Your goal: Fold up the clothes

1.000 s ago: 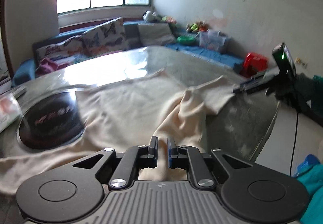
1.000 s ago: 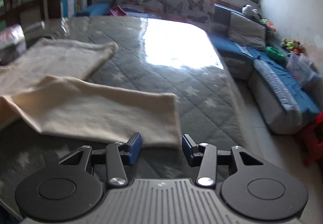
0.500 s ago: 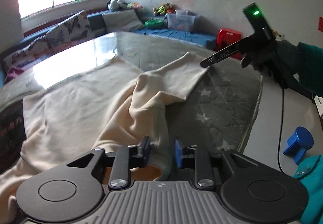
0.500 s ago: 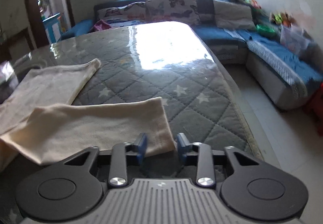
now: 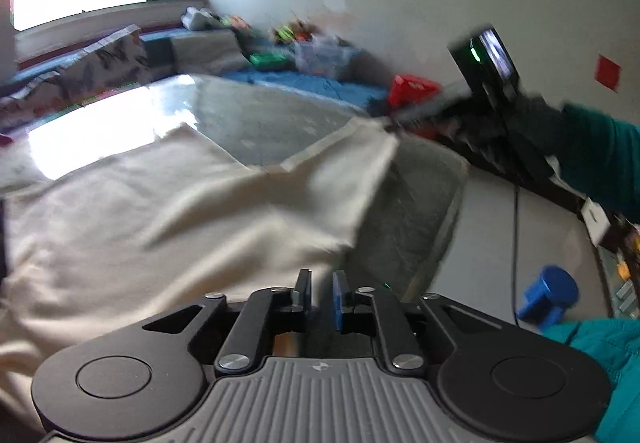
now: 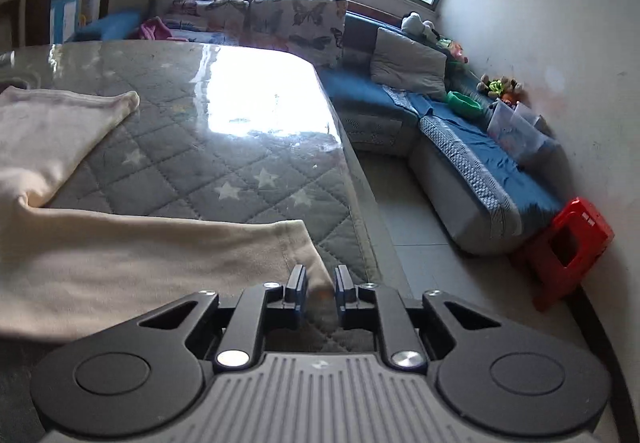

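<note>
A cream garment (image 5: 160,227) lies spread on the grey quilted table (image 5: 412,203). My left gripper (image 5: 321,289) sits at its near edge, the fingers drawn close with the cloth's edge pinched between them. One sleeve (image 5: 344,171) stretches to the right, its end raised off the table by my right gripper (image 5: 390,125), held by a gloved hand. In the right wrist view the sleeve cuff (image 6: 308,255) has its corner clamped in my right gripper (image 6: 321,285). The other sleeve (image 6: 60,119) lies flat farther left. The left view is blurred by motion.
The table edge (image 6: 360,203) runs close on the right, with tiled floor beyond. A blue sofa with butterfly cushions (image 6: 280,19) lines the walls. A red stool (image 6: 572,243) and a blue stool (image 5: 548,295) stand on the floor. A teal sleeve (image 5: 600,155) and a cable (image 5: 516,243) hang at the right.
Both grippers were open around the cloth half a second ago and have since closed on it. The right one has lifted the sleeve end off the table.
</note>
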`<state>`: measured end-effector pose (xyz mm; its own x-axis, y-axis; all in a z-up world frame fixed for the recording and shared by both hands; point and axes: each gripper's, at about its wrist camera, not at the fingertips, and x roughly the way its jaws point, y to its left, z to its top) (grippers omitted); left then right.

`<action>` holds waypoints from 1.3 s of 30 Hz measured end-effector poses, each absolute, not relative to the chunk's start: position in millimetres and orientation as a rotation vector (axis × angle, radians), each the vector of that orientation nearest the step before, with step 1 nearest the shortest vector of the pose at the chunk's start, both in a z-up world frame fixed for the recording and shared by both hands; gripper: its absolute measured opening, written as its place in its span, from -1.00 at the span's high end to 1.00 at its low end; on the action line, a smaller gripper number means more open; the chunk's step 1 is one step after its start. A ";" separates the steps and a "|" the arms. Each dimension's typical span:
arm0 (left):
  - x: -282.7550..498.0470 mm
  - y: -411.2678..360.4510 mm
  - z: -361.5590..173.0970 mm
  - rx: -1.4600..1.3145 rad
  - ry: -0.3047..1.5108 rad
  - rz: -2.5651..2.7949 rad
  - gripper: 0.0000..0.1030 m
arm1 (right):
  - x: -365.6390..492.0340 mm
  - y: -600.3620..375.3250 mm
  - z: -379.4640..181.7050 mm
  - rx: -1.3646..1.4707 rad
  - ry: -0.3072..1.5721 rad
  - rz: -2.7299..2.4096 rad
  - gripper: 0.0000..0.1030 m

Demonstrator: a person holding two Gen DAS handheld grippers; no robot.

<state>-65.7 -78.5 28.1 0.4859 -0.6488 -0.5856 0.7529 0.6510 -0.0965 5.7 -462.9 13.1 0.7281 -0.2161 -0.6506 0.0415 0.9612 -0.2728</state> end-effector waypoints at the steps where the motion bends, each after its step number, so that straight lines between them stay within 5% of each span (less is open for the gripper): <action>1: -64.1 -69.4 32.3 0.177 0.615 -0.820 0.62 | 3.4 -458.4 15.7 -0.252 0.733 -0.133 0.68; 4: -52.2 -45.8 33.6 0.165 0.623 -0.687 0.36 | -1.3 -443.2 30.2 -0.235 0.687 -0.068 0.65; 23: -74.6 16.5 25.6 0.067 0.672 -0.529 0.37 | -19.7 -242.7 22.6 -0.288 0.751 0.841 0.53; 39: -9.8 172.0 7.8 -0.157 0.705 0.355 0.15 | -28.3 -229.4 16.3 -0.407 0.793 0.974 0.53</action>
<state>-9.8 172.0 7.8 0.7048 0.2653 -0.6579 -0.3700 0.9288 -0.0219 -28.3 -229.4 16.3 0.3193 0.5753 -0.7531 -0.8537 0.5196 0.0349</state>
